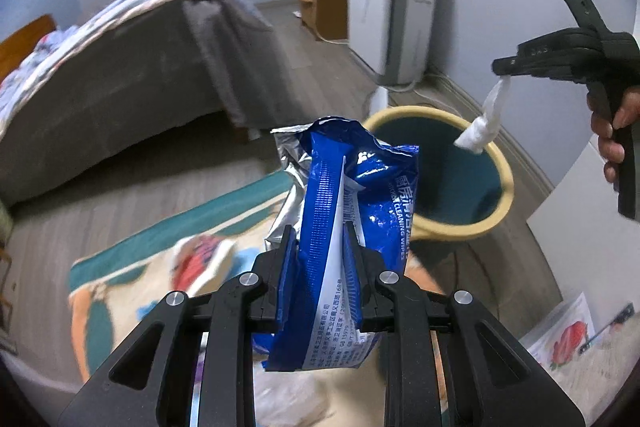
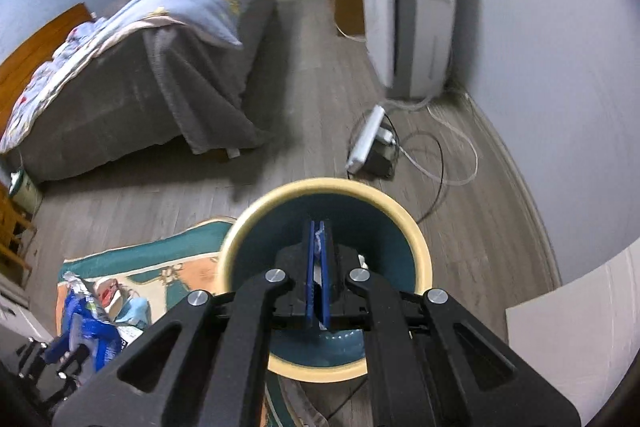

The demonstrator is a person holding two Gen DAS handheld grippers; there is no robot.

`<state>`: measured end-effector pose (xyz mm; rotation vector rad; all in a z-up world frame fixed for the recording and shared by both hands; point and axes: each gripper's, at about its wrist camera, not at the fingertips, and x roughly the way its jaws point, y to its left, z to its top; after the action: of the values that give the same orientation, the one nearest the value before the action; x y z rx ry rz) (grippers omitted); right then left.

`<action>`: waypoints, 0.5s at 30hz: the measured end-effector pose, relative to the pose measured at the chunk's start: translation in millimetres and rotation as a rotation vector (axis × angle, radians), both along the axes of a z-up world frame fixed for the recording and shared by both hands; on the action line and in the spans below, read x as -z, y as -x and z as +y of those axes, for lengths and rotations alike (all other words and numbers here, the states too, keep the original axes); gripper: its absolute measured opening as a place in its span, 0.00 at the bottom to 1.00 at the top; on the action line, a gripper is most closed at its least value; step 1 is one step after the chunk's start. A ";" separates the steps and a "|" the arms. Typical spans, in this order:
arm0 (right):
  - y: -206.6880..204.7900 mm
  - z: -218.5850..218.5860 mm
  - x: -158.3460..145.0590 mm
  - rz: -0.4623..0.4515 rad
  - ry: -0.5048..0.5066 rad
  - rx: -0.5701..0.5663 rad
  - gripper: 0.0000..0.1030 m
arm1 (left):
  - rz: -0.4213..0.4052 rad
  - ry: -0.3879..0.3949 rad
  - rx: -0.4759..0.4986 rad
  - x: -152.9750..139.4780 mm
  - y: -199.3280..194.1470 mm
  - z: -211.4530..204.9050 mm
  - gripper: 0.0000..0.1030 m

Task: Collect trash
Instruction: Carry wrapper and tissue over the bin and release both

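the left tool [image 1: 318, 259] pinches a crinkled, glossy blue wipes packet [image 1: 348, 211] with a silver foil lining, upright between its fingers; just ahead and to its right stands a round bin [image 1: 500, 187], cream rim, smooth teal inside; the right tool [image 2: 318, 267], blue pads nearly together, clamps a twisted white tissue [image 1: 482, 123] that dangles over the bin's mouth; a patterned rug [image 1: 132, 267] lies below the left tool.

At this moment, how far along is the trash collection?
Midway. Both pieces are picked up, none visibly binned. The left gripper grips the blue wipes pack; the right gripper pinches a white tissue above the bin. Both drops are left.
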<state>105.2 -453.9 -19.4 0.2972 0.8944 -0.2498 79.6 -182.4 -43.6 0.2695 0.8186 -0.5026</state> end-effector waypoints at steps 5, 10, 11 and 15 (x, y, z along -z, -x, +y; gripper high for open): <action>-1.0 -15.2 17.5 0.037 -0.020 0.026 0.02 | 0.066 0.001 0.062 15.6 -17.4 -55.1 0.24; -0.5 -21.2 18.4 0.011 -0.063 0.036 0.02 | 0.075 0.014 0.094 22.4 -37.2 -95.4 0.24; -1.1 -21.4 17.6 0.003 -0.062 0.038 0.02 | 0.069 0.031 0.102 21.3 -40.3 -100.6 0.26; -1.7 -21.5 15.2 -0.012 -0.064 0.040 0.04 | 0.022 0.051 0.087 14.9 -44.0 -110.2 0.59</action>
<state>106.9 -475.4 -34.6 0.3757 0.8865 -0.2564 123.5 -292.6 -58.5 0.2534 0.8165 -0.6081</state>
